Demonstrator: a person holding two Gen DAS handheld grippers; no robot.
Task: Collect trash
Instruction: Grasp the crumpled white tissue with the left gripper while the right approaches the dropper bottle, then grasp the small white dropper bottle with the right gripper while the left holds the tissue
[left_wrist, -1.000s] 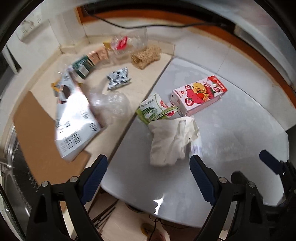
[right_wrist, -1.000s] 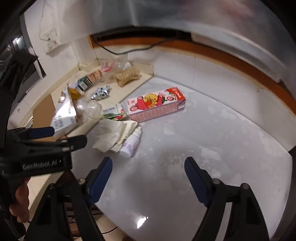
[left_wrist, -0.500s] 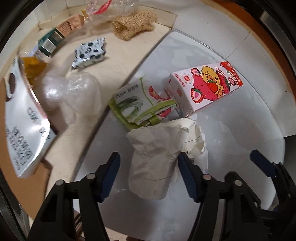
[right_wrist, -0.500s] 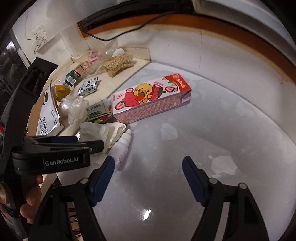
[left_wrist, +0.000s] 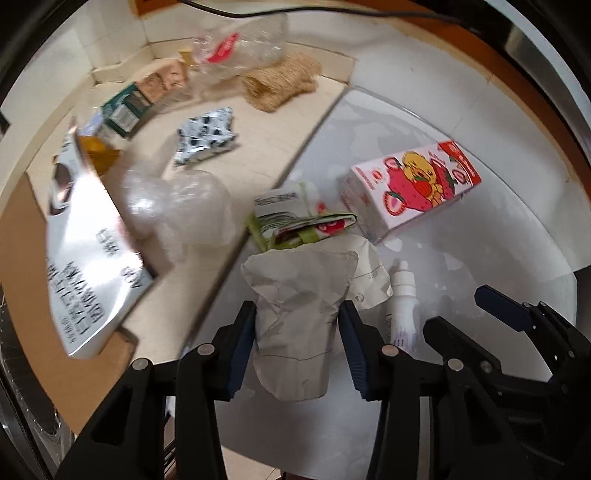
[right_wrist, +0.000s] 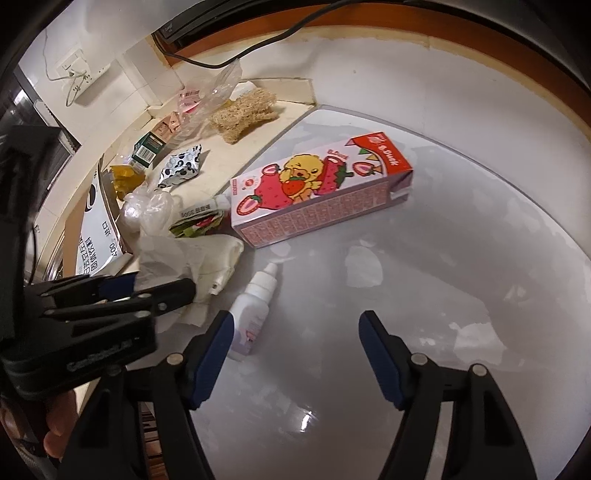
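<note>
Left gripper (left_wrist: 297, 341) astride crumpled paper (left_wrist: 299, 295); glossy white table (right_wrist: 424, 295), tiled ledge (left_wrist: 266, 125).
</note>
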